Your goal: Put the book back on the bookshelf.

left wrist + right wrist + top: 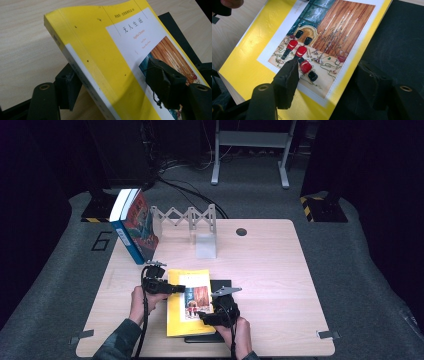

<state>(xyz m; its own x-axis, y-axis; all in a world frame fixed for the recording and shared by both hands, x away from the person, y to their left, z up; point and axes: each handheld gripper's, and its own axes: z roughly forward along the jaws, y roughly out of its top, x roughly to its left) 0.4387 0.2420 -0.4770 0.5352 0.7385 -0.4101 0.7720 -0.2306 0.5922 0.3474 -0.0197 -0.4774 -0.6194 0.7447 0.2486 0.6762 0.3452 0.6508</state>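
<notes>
We had the yellow book [188, 301] near the front edge of the counter [270, 265], atop a black folder [397, 40]; left tongs [176, 288] clamped its spine edge, right tongs [201, 314] gripped the opposite edge. We judged lifting it needed both sides rising evenly. It was a thick paperback with a painted picture.

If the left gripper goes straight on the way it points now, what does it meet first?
Probably the yellow book: the left gripper already straddles its spine edge, one jaw below, one above the cover.
</notes>
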